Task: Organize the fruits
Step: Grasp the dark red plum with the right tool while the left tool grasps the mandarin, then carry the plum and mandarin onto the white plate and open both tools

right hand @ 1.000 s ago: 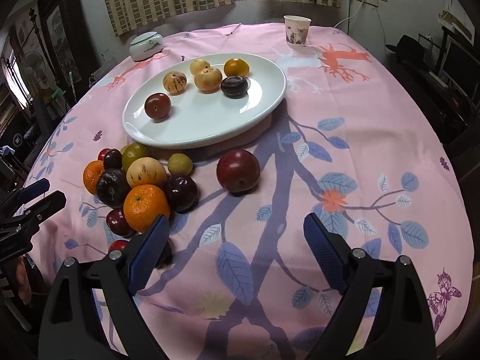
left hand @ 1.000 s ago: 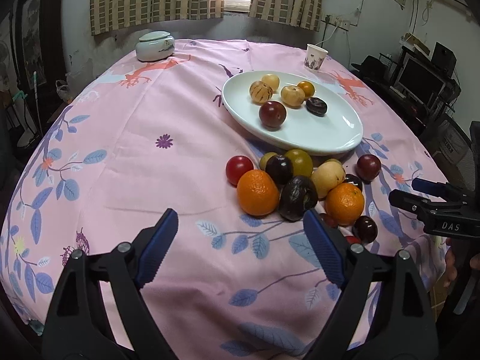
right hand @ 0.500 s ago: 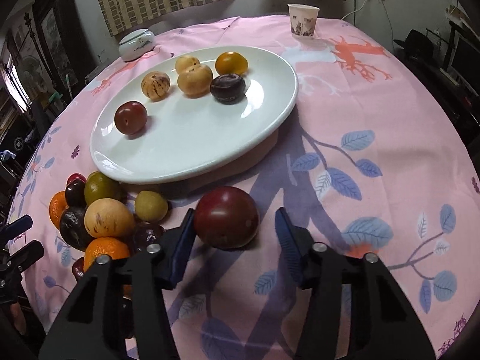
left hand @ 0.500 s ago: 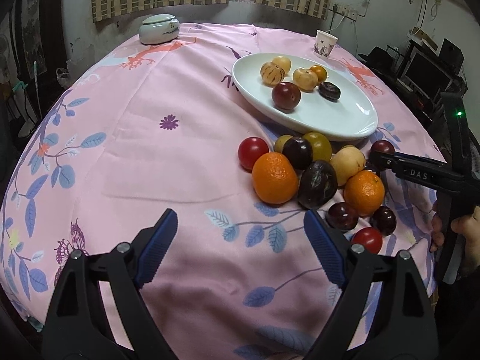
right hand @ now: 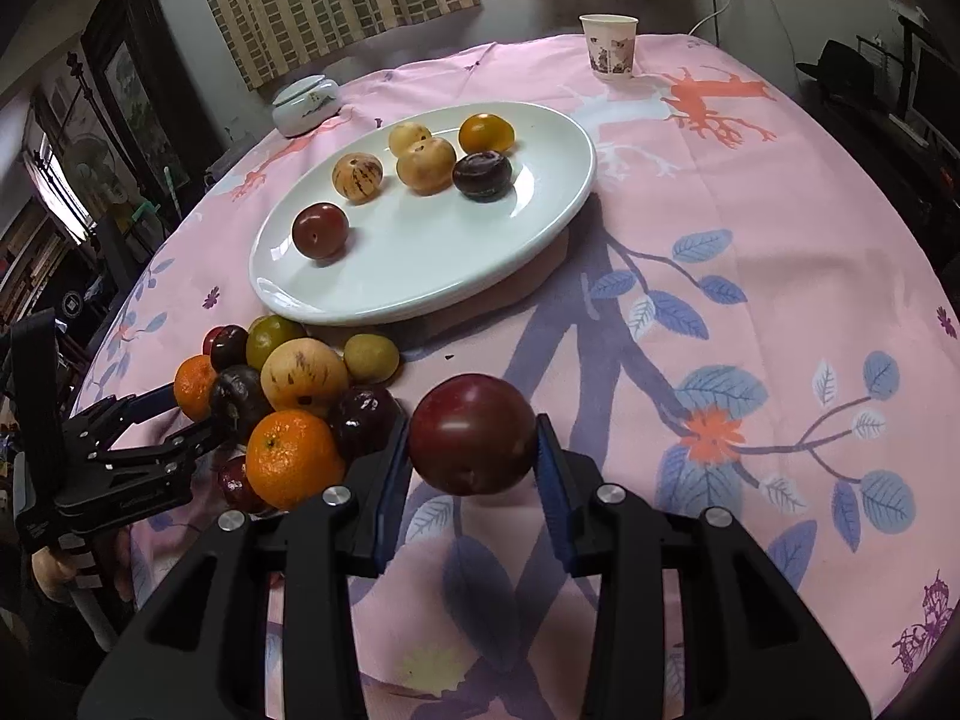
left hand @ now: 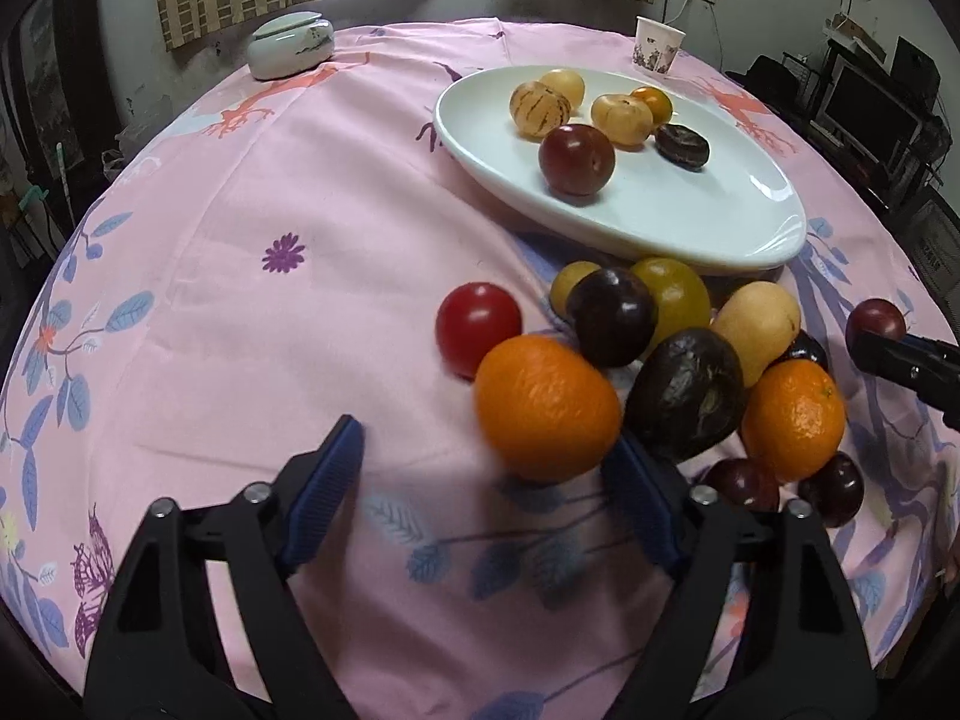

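Note:
My right gripper (right hand: 474, 456) is shut on a dark red plum (right hand: 473, 443), held just above the pink tablecloth in front of the white plate (right hand: 540, 222). The plate holds several fruits. A pile of fruits lies left of the plum, with an orange (right hand: 294, 457) nearest. My left gripper (left hand: 486, 498) is open and empty; a big orange (left hand: 546, 407) sits just beyond its right finger, at the pile's near edge. The held plum (left hand: 875, 321) and the right gripper's tips show at the right edge of the left wrist view.
A paper cup (right hand: 609, 45) and a lidded ceramic jar (right hand: 306, 103) stand at the far side of the round table. The left gripper (right hand: 180, 420) reaches into the pile from the left in the right wrist view. Furniture surrounds the table.
My right gripper moved in and closed on the dark red plum. My left gripper moved forward toward the fruit pile, staying open.

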